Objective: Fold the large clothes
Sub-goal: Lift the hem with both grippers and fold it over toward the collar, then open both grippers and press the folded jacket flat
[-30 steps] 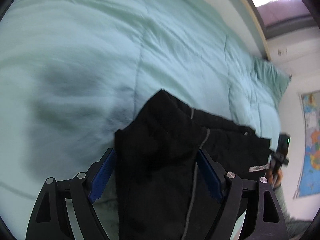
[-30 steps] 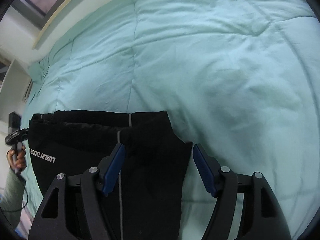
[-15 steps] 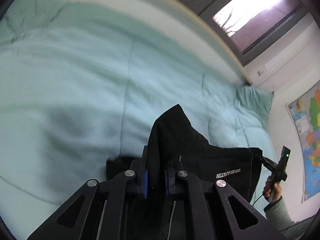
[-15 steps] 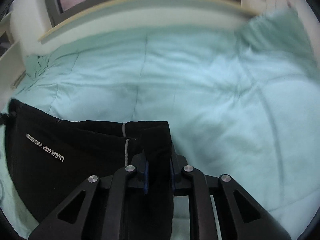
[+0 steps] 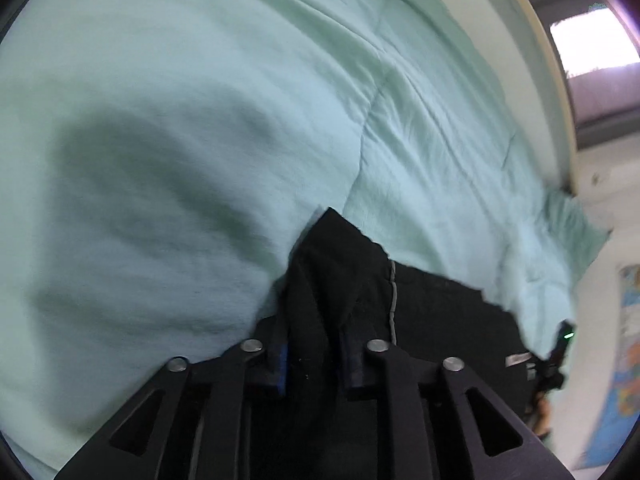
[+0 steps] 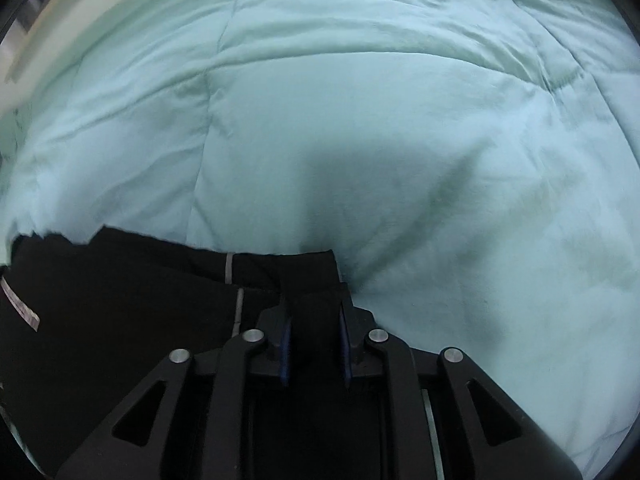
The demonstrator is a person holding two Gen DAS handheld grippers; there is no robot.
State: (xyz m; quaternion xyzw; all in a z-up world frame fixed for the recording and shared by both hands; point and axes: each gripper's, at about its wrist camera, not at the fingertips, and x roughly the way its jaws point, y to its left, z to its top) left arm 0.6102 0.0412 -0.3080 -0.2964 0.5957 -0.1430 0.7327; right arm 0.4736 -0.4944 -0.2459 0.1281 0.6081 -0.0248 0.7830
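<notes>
A black garment (image 5: 432, 320) with a thin grey stripe lies on a pale green quilt (image 5: 200, 120). My left gripper (image 5: 314, 360) is shut on a bunched corner of it, which sticks up between the blue-padded fingers. In the right wrist view the same black garment (image 6: 120, 300) spreads to the left, with a white printed label near its left edge. My right gripper (image 6: 314, 344) is shut on another corner of it. Both held corners sit low over the quilt (image 6: 400, 120).
The quilt covers a wide bed with stitched seams. A green pillow (image 5: 572, 224) lies at the far right by the wall. A window (image 5: 592, 48) and a wall map (image 5: 624, 360) are at the right. The other gripper and hand (image 5: 552, 376) show at the garment's far edge.
Both grippers went from open around the garment's corners to shut on them, lifted, and now have tipped back down toward the quilt with the cloth held.
</notes>
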